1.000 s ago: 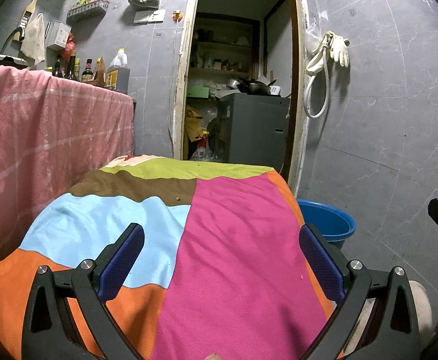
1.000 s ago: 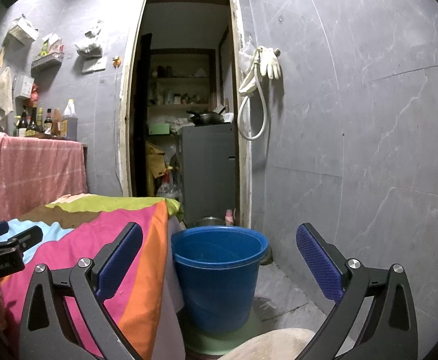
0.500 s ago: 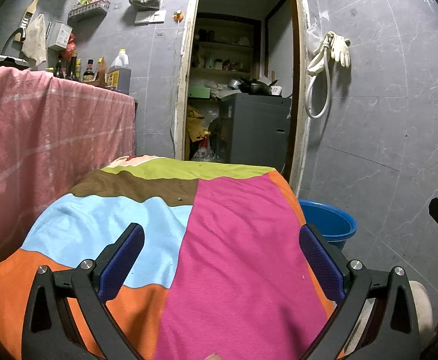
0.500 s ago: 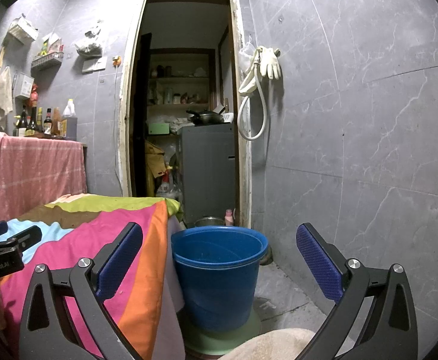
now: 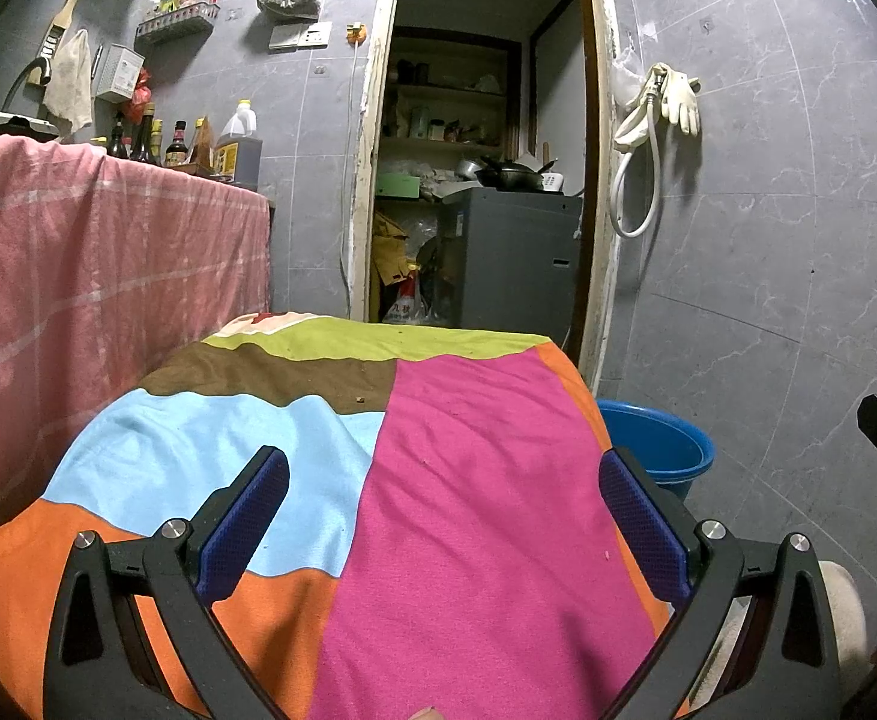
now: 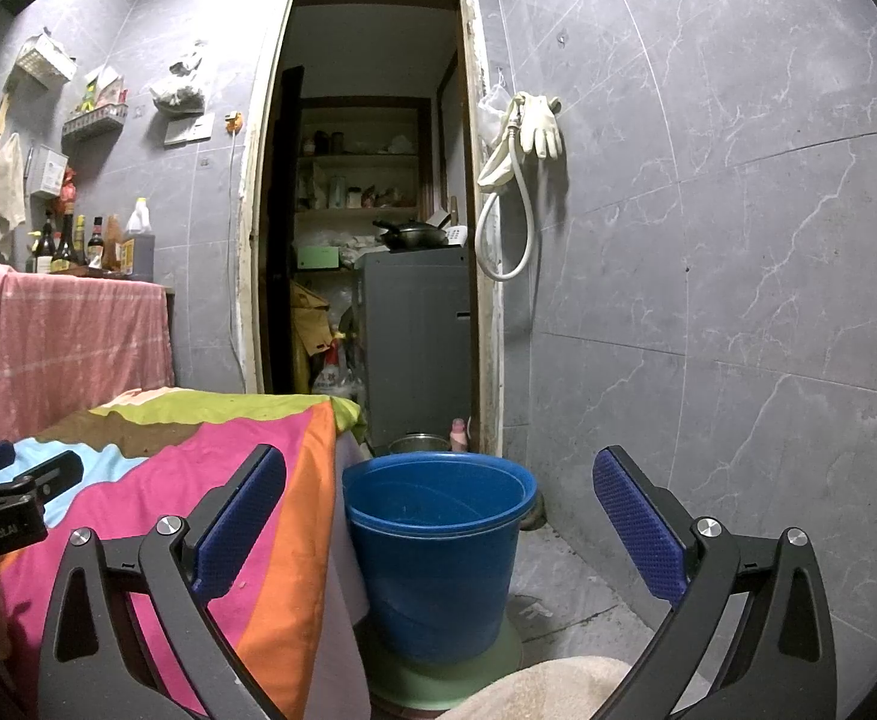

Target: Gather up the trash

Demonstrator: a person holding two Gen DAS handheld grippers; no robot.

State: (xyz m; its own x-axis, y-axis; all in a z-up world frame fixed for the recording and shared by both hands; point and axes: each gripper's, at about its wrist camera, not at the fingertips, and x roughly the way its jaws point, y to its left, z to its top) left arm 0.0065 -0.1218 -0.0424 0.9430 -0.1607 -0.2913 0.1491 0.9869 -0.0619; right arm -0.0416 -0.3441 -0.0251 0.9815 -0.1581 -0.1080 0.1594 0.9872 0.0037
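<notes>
Grippers unchanged vs 1 s ago: left gripper (image 5: 443, 468) wide open, empty, over patchwork-cloth table (image 5: 468, 480); right gripper (image 6: 438, 468) wide open, empty, facing round blue plastic bucket (image 6: 438, 546) on floor beside table.

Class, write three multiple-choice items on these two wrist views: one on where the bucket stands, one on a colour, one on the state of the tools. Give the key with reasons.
1. Where does the blue bucket stand?
A. on the floor beside the cloth-covered table
B. on top of the table
C. inside the doorway

2. What colour are the gloves hanging on the wall?
A. red
B. black
C. pale cream

3. How do the left tool and right tool stand?
A. both shut on trash
B. both open and empty
C. one open, one shut

Key: 1 A, it sits on a green mat by the table's edge; 2 C, they show pale against grey tile; 3 B, wide gaps with nothing between the pads.
</notes>
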